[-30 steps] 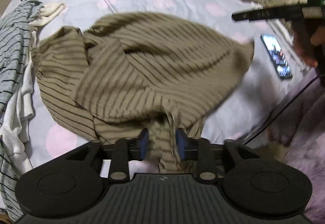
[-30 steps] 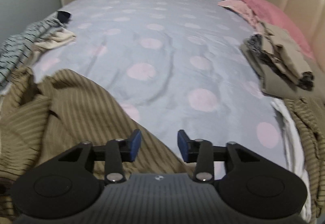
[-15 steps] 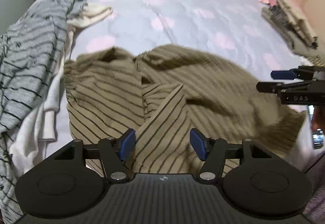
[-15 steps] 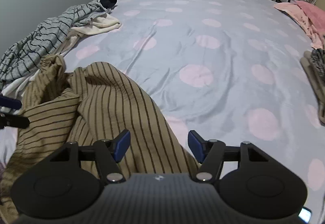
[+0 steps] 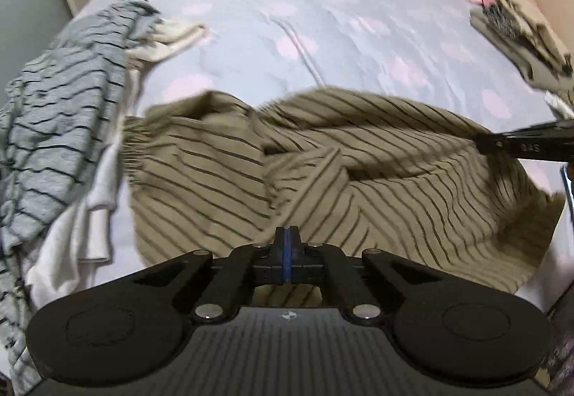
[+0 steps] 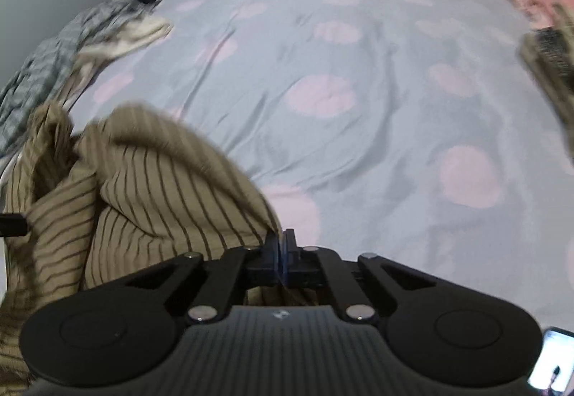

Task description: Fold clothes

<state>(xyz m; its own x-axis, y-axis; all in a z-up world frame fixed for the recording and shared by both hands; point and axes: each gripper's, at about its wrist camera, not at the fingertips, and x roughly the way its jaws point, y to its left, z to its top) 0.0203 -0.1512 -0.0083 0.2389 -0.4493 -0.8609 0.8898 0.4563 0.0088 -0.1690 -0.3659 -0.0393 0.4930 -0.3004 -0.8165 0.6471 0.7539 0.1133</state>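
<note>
1. The olive striped garment lies crumpled on the near edge of the bedsheet.
2. The left gripper has its jaws pressed together over the garment's near hem; whether cloth is caught, I cannot tell.
3. The right gripper pinches the garment's right edge.
4. A grey striped top sits left of the garment; folded clothes lie far right.

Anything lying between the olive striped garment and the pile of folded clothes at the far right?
Only bare dotted bedsheet lies between the olive striped garment and the pile of folded clothes; the left wrist view shows it.
</note>
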